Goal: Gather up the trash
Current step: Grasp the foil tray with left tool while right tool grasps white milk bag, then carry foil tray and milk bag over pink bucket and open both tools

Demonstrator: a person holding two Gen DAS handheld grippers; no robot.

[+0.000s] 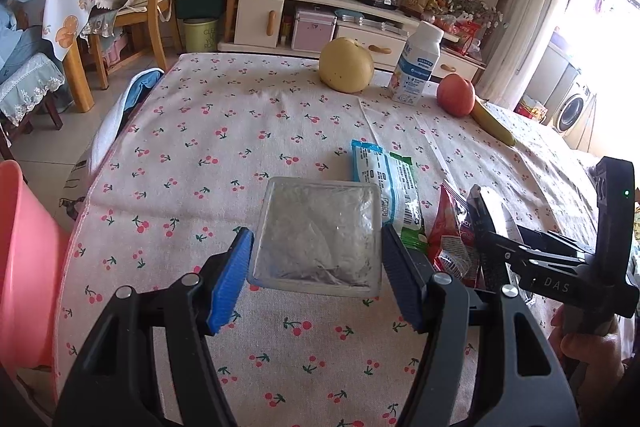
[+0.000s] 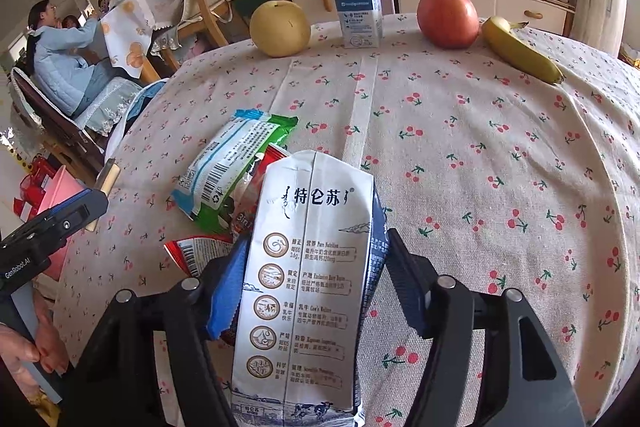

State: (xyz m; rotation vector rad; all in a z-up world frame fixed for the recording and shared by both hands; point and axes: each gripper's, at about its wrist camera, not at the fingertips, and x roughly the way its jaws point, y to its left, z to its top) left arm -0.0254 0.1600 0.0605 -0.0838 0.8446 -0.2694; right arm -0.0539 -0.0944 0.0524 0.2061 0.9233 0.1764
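My left gripper (image 1: 318, 269) is shut on a clear square plastic container (image 1: 318, 233), held just above the cherry-print tablecloth (image 1: 224, 155). My right gripper (image 2: 310, 279) is shut on a flattened white milk carton (image 2: 308, 279) with Chinese print. Beside them lie a blue-and-green snack wrapper (image 1: 390, 195), also in the right wrist view (image 2: 232, 167), and red wrappers (image 1: 450, 235), in the right wrist view (image 2: 196, 251). The right gripper shows in the left wrist view (image 1: 496, 227), close to the right of the left one.
A pear (image 1: 346, 65), a white drink bottle (image 1: 418, 67), an apple (image 1: 456, 95) and a banana (image 1: 494, 125) stand along the table's far edge. A pink bin (image 1: 24, 267) sits off the table's left edge. Chairs and a TV cabinet lie beyond.
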